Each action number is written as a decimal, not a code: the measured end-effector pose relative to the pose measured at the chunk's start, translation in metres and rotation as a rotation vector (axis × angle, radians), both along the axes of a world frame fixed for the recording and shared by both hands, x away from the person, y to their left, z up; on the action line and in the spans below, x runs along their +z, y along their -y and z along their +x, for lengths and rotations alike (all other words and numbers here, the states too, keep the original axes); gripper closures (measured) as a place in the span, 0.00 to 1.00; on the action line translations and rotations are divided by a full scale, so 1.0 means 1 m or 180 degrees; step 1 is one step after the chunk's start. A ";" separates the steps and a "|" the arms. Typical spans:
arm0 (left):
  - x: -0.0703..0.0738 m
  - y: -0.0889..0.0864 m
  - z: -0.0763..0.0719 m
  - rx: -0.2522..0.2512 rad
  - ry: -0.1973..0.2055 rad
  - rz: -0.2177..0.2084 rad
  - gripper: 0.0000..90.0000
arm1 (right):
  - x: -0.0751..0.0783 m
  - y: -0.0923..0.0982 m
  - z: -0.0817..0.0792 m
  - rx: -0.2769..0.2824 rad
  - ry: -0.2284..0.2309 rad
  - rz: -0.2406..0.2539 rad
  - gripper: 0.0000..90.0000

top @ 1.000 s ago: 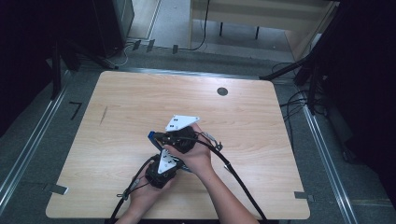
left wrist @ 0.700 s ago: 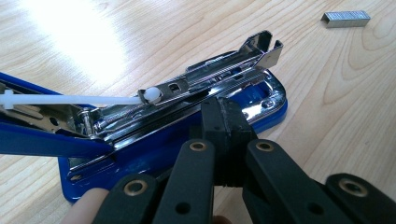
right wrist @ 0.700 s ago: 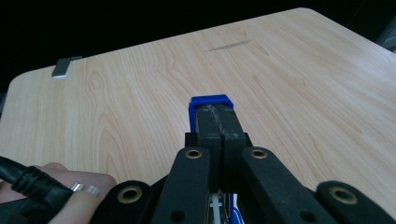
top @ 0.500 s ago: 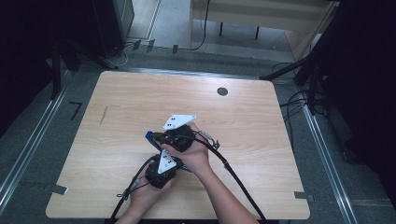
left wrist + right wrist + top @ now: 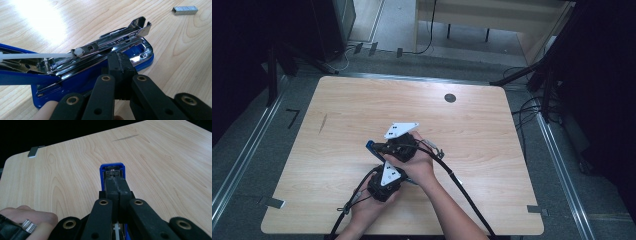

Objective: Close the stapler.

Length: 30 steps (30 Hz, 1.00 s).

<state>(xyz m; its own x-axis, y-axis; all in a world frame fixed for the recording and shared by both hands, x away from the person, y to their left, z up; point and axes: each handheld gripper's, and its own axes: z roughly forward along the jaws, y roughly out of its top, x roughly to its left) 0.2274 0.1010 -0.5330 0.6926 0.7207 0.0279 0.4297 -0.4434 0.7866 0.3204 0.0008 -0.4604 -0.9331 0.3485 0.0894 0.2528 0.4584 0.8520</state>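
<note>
The blue plastic-and-chrome stapler point(image 5: 95, 62) lies opened up near the middle of the light wood-grain counter point(image 5: 337, 125), toward the person's side, w/ both tools on it.

In the left gripper view the left tool point(image 5: 121, 63) has its jaws brought together, tips touching the chrome staple rail; whether they actually pinch anything can't be told from here. The rail is exposed, the white plastic pusher rod point(image 5: 37, 55) stretched out along it, the blue lid swung back at left. A short silver strip of staples point(image 5: 185, 10) sits loose on the counter, well apart from the stapler.

In the right gripper view the right tool point(image 5: 117, 187) is closed too, jaws together over the stapler's blue end, looking straight down its length; prob. pressing or clamping it, but the contact is hidden.

Risks, as I judge them:
- Stapler is hinged open & sprung; if either tool slips off the smooth chrome it could snap shut or skid.
- Pusher rod is thin, a sideways nudge could bend it or pop it off the track.
- The person's left hand point(image 5: 27, 222) is just beside the right tool's jaws, so fingers are close if anything jumps.
- Staple strip is small & brittle, could crumble under a hard grab.
</note>
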 end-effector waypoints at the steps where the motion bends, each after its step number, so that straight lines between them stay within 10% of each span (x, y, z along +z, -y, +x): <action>1: 0.000 0.000 0.000 -0.0001 0.0001 -0.0004 1.00 | 0.000 0.000 0.000 0.0000 -0.0017 0.0005 1.00; 30: 0.000 0.000 -0.001 0.0005 0.0038 0.0033 1.00 | -0.012 -0.007 0.020 0.0217 -0.0353 0.0102 1.00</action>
